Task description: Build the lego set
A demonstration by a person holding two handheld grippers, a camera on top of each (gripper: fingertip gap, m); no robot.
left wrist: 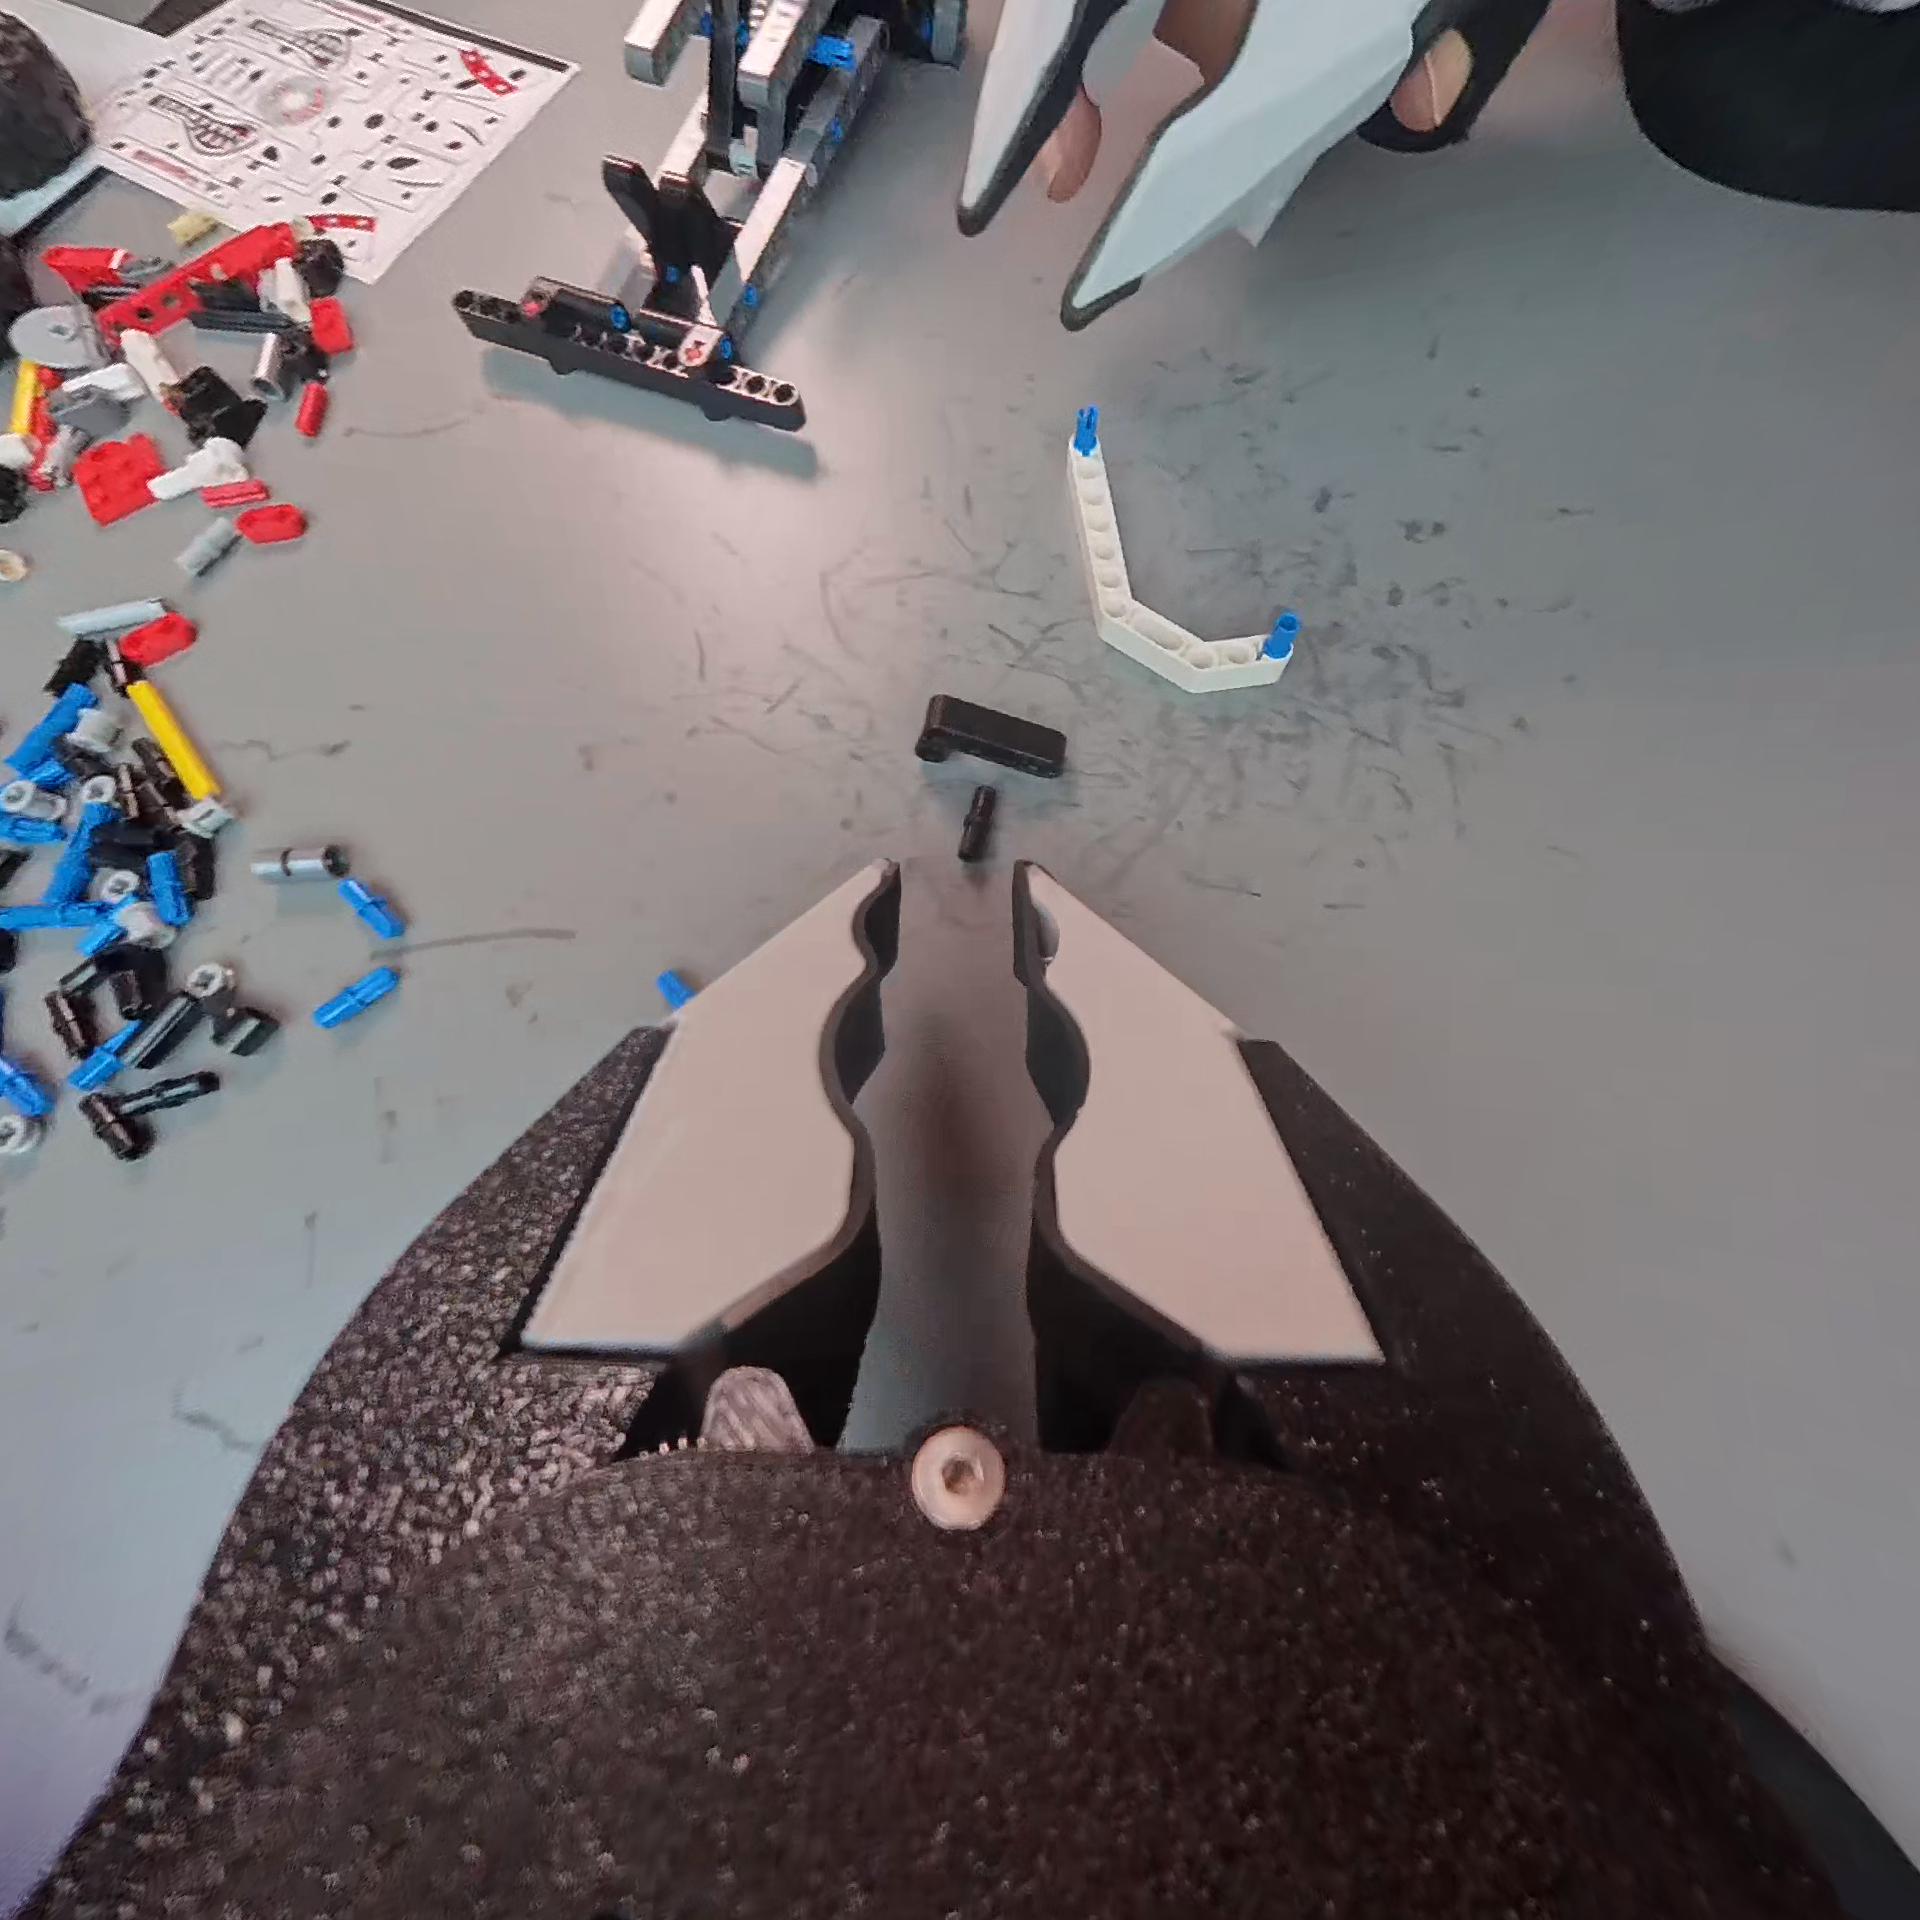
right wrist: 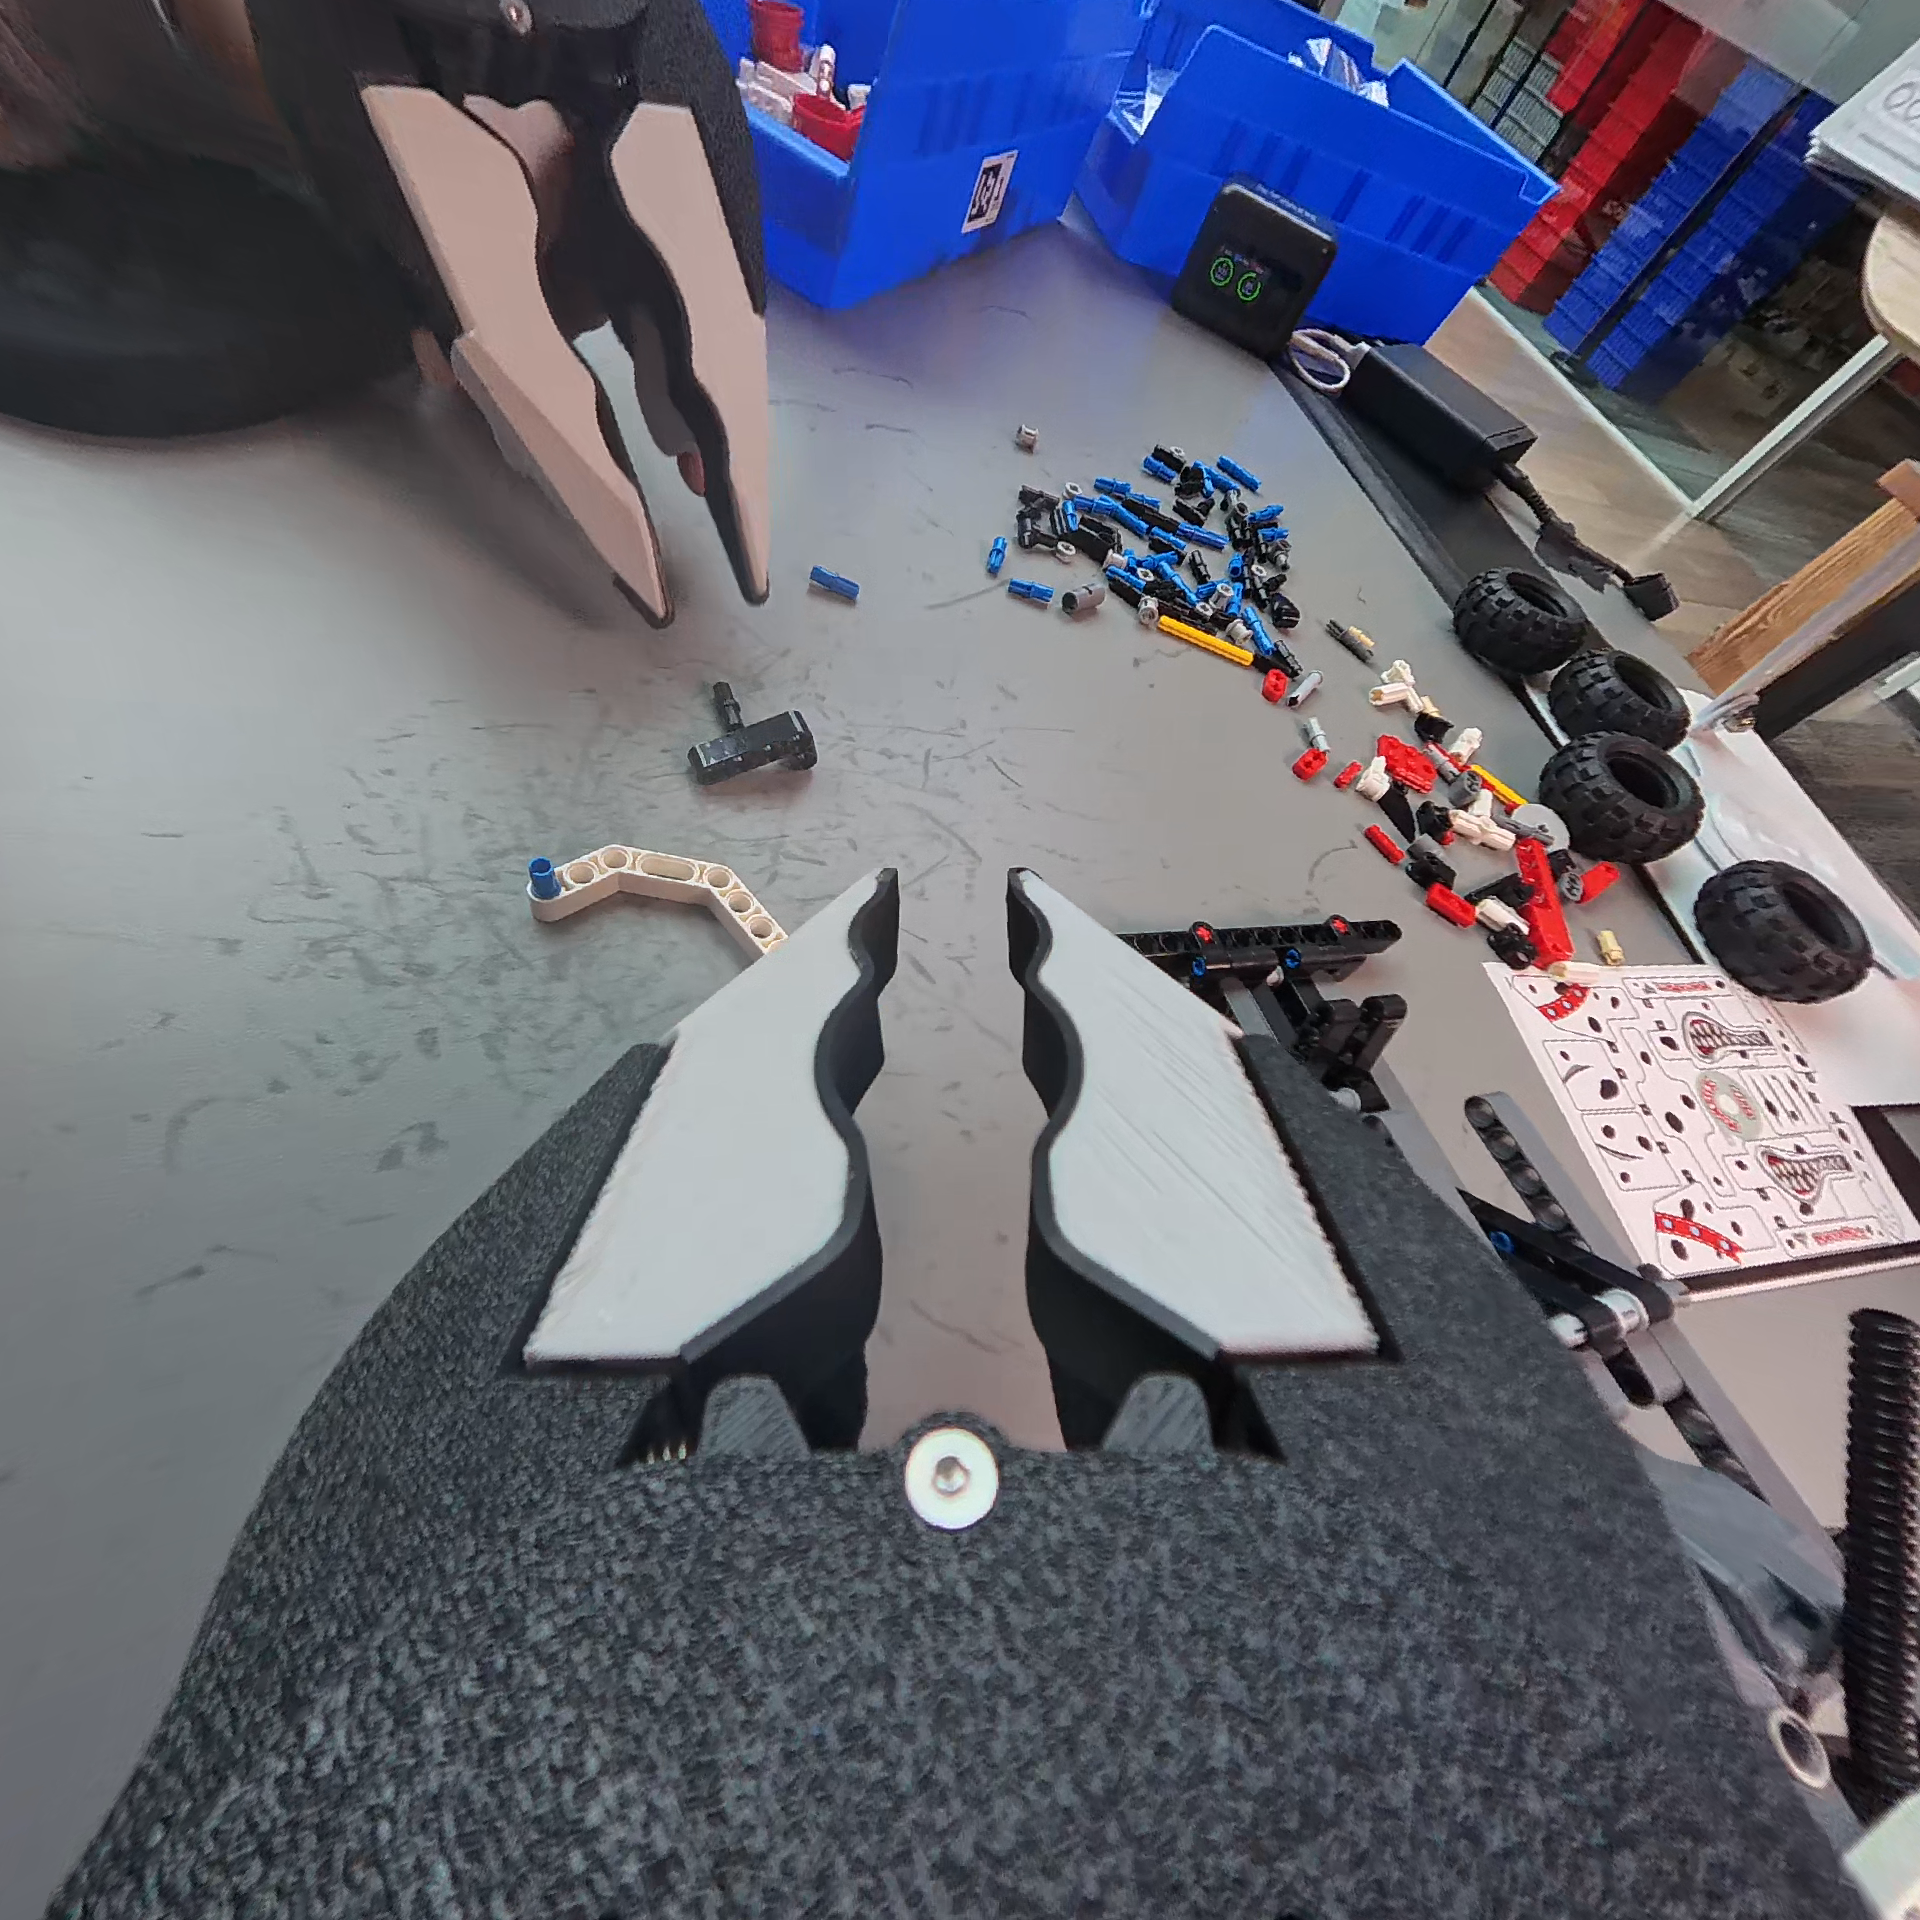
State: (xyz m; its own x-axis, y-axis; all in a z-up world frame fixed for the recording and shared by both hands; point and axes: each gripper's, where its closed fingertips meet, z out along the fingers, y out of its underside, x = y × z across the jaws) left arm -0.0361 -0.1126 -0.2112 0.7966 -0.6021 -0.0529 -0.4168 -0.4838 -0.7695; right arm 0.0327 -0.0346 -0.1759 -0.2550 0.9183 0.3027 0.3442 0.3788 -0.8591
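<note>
Left wrist view: left gripper (left wrist: 956,864) poised, fingers slightly parted, empty, above a black pin (left wrist: 977,823).
Right gripper (right wrist: 951,878) likewise parted, holding nothing; the sticker sheet (right wrist: 1704,1117) bears print.

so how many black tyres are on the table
4 in the right wrist view, lined up along the table's far right edge: tyre, tyre, tyre, tyre nearest the sticker sheet. Others may be hidden.

Even, bright indoor light, both views. Soft short shadows under parts on the grey table (left wrist: 1558,935); faint blue cast near the blue bins (right wrist: 935,187) at 12 o'clock in the right wrist view. Mild sheen on the table centre, no harsh glare. Strong fisheye bending at all edges. Left gripper (right wrist: 707,608) at 11 o'clock is motion-blurred. Near gripper bodies at 6 o'clock are slightly soft.
</note>
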